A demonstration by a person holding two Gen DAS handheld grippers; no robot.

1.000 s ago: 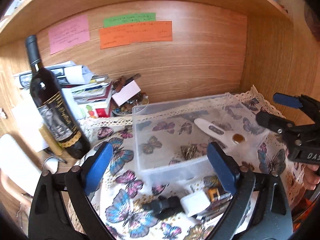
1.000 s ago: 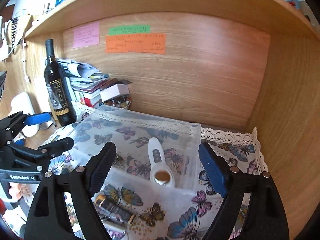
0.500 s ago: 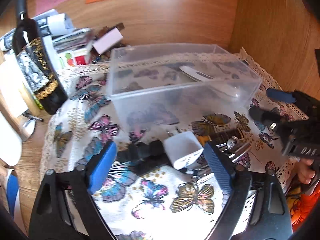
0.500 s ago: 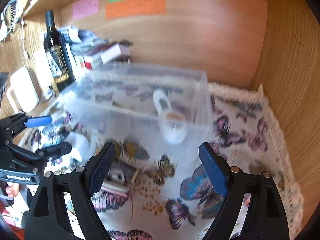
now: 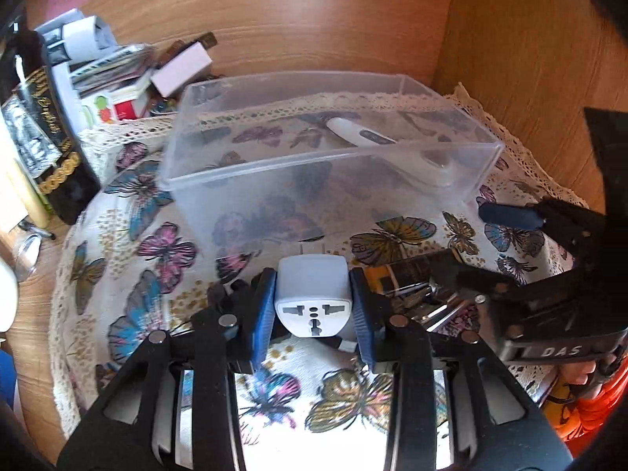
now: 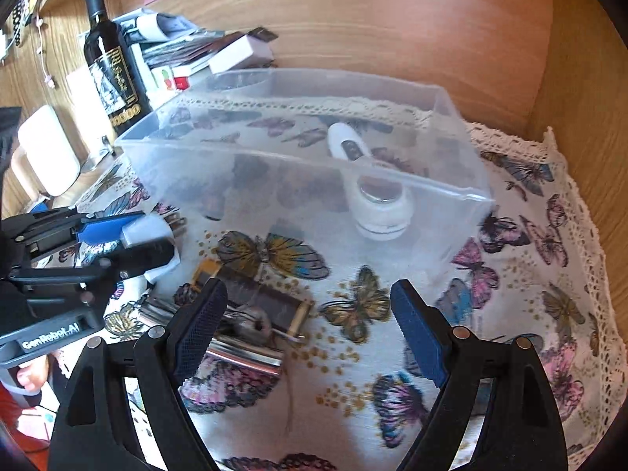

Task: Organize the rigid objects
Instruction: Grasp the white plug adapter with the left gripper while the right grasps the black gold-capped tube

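My left gripper [image 5: 312, 298] is shut on a white travel plug adapter [image 5: 313, 294], its blue pads against both sides, just in front of the clear plastic box [image 5: 219, 180]. It also shows at the left of the right wrist view [image 6: 129, 241]. A white thermometer [image 5: 369, 137] lies inside the box [image 6: 274, 180]. My right gripper [image 6: 308, 322] is open and empty above the butterfly cloth, with its left finger over a small pile of metal and brown objects [image 6: 255, 314]. That pile lies right of the adapter in the left wrist view [image 5: 416, 278].
A dark wine bottle [image 6: 112, 62] stands at the left by a stack of books and papers [image 6: 184, 51]. Wooden walls close the back and right. The lace-edged butterfly cloth [image 6: 522, 243] covers the table. A white rounded object [image 6: 47, 153] sits far left.
My left gripper moved down and forward and closed on the white adapter. My right gripper came lower and nearer the pile of small objects.
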